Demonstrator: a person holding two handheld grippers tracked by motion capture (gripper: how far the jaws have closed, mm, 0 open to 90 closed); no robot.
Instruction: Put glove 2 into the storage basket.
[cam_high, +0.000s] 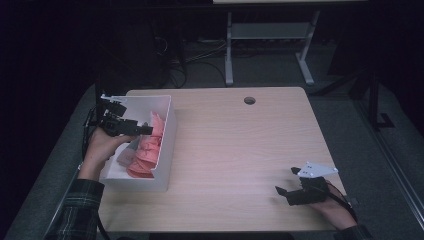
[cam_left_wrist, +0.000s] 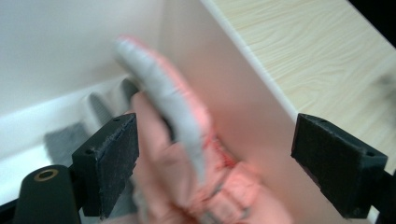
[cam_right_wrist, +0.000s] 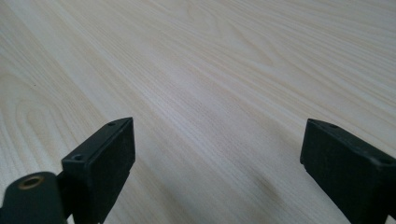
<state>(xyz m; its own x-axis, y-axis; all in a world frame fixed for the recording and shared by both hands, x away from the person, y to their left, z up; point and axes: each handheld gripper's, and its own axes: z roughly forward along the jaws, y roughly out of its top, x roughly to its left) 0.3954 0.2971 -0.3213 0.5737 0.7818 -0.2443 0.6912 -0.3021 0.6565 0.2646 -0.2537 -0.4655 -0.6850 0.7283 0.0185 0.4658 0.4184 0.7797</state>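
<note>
we read the packing as done for what we see: pink gloves (cam_high: 147, 150) lie piled in the white bin (cam_high: 167, 145) at the table's (cam_high: 240, 150) left edge, nothing loose on the wood. left gripper (cam_high: 145, 130) hangs over the bin, jaws apart, gripping nothing, glove just below them. right gripper (cam_high: 285, 192) rests near right, jaws apart, empty

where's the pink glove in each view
High view: the pink glove lies inside the white box at the table's left, under the left tool.
Left gripper view: it sits centre to bottom, between the open jaws, with a grey patch on it.
Right gripper view: not in it.
Shared landmark: the pale wood table.
</note>
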